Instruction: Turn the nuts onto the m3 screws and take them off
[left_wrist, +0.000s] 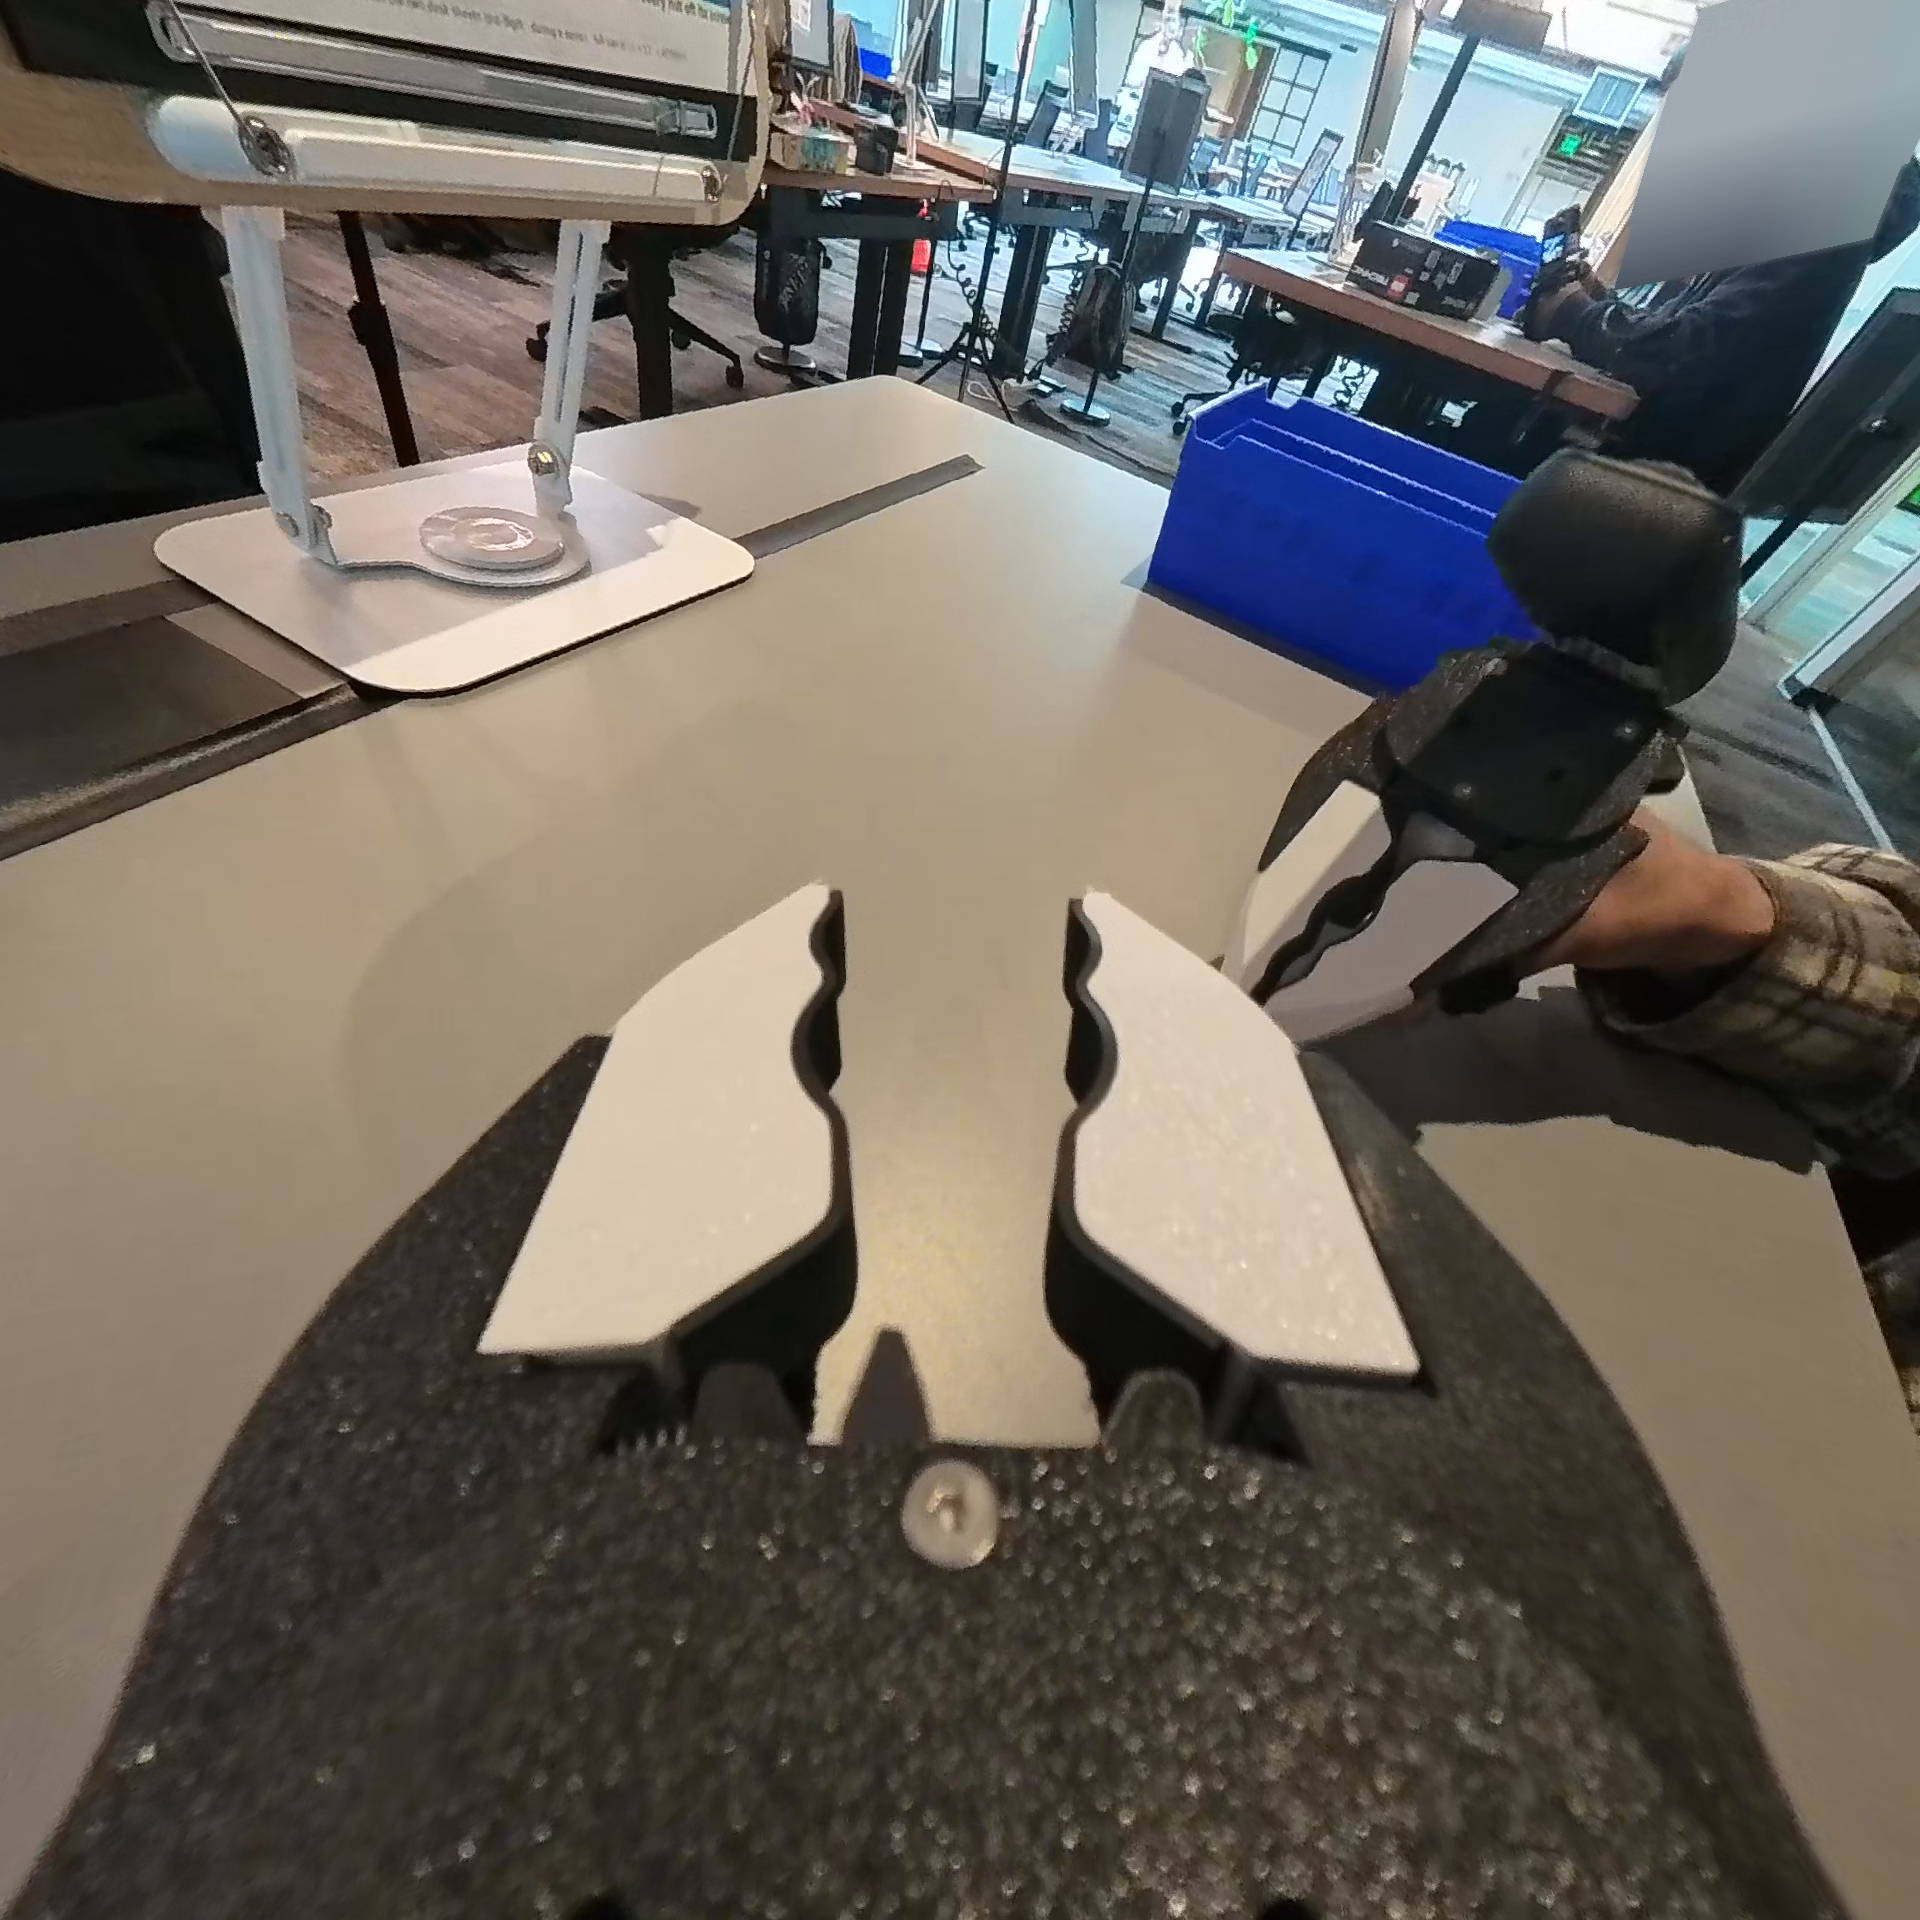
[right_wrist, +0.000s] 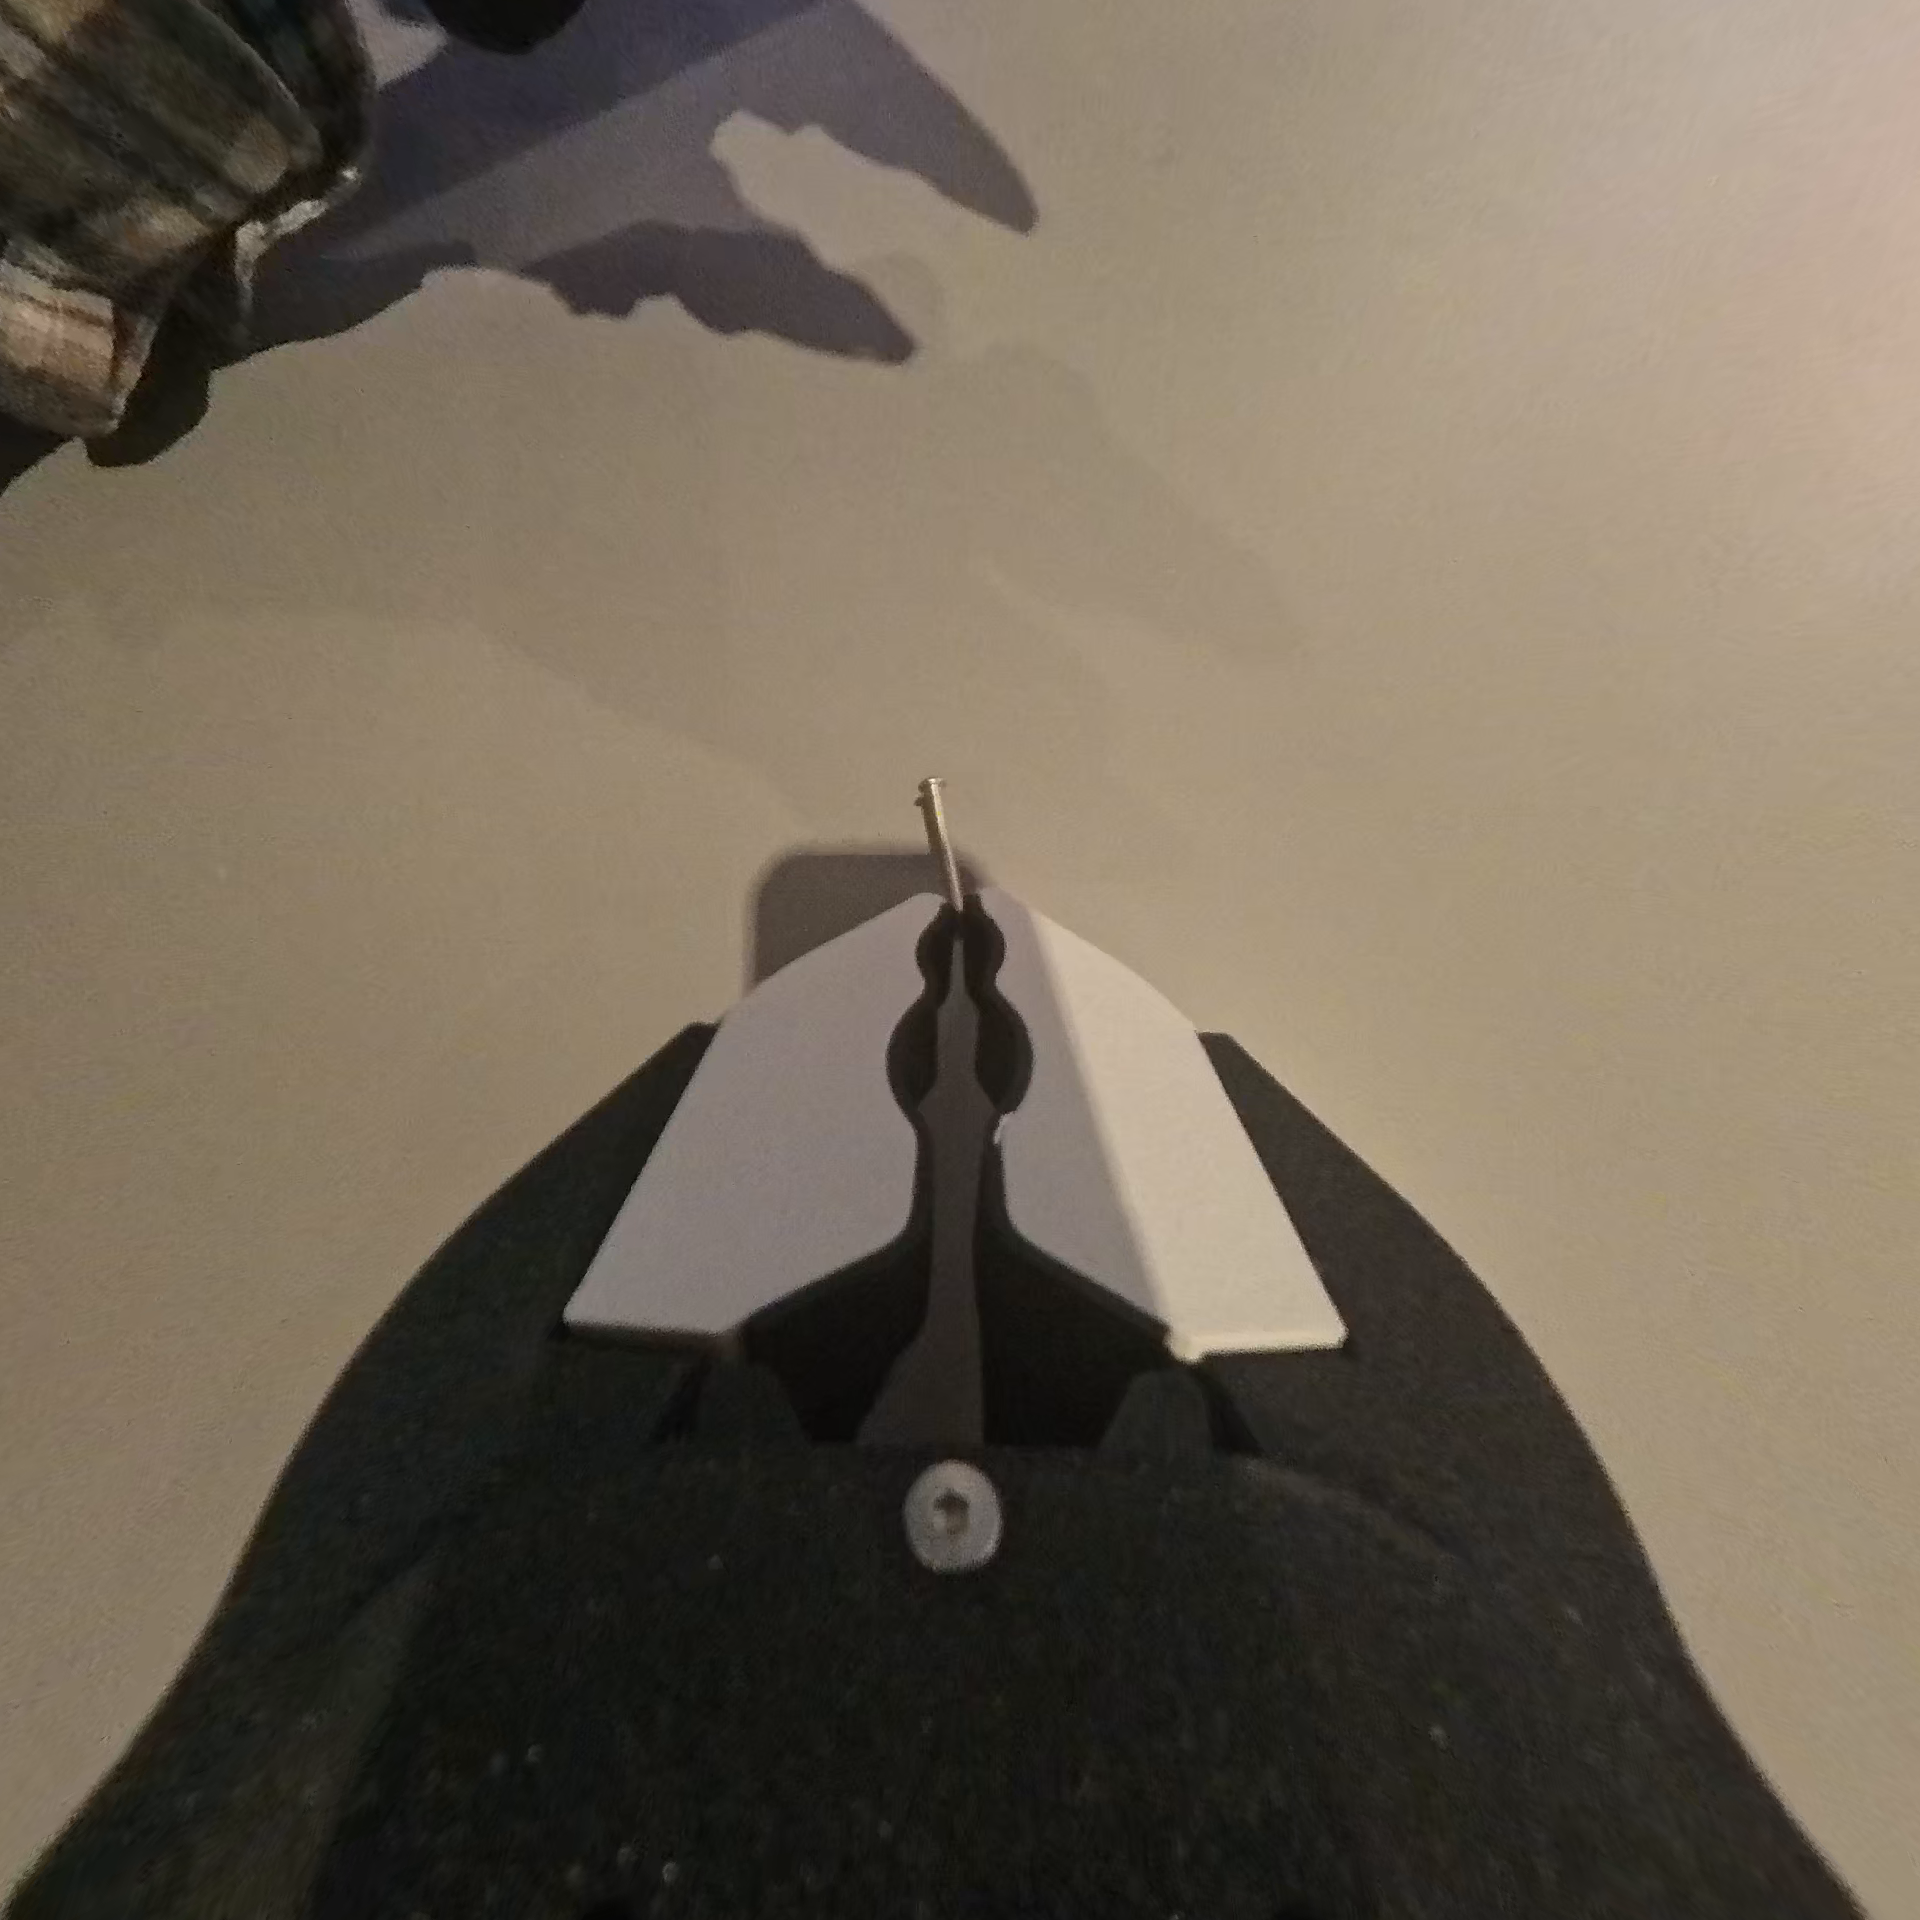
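In the right wrist view my right gripper (right_wrist: 958, 906) is shut on a thin metal screw (right_wrist: 943, 844). The screw sticks forward out of the fingertips, head at the far end, just above the beige table (right_wrist: 1351, 623). In the left wrist view my left gripper (left_wrist: 956, 920) is open and empty over the table (left_wrist: 623, 831). The right gripper (left_wrist: 1273, 971) shows to its right, shut, tips pointing down-left next to my left gripper's right finger; the screw cannot be made out there. No nut is visible in either view.
A white stand base (left_wrist: 457, 582) with two legs sits at the table's far left, carrying a screen above. A blue bin (left_wrist: 1340, 540) stands past the far right edge. A plaid sleeve (right_wrist: 125, 208) is at upper left. A dark slot (left_wrist: 862, 499) crosses the far tabletop. The gap from one gripper's tips to the other's is roughly 15 cm.
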